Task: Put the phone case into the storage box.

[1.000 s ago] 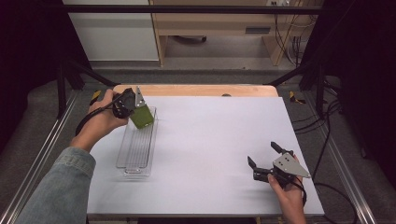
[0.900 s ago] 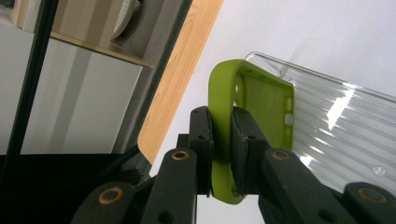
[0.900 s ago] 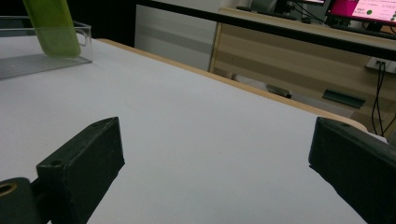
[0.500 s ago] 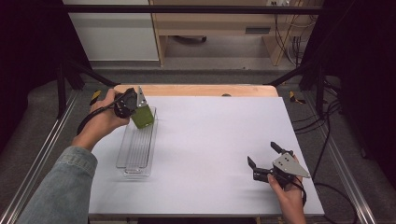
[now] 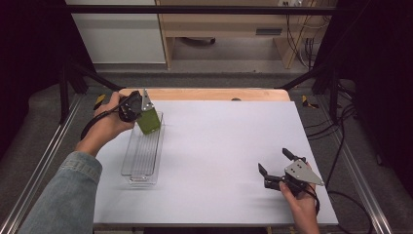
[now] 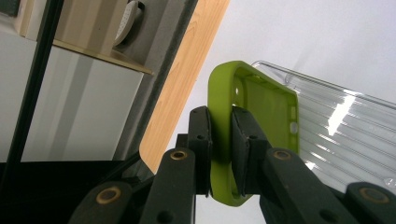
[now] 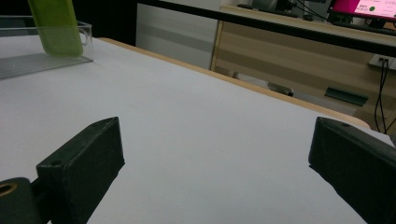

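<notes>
The left tool (image 5: 144, 108) stays off nothing: it clamps the green phone case (image 5: 148, 121) upright, directly above the clear tray's (image 5: 141, 165) far end; the right tool (image 5: 276, 168) gapes apart.

No readable text

A pink-lit monitor (image 7: 363, 8) at the far right of the right gripper view carries a few marks, too small and blurred to read; nothing else bears a label, brand or number.
</notes>
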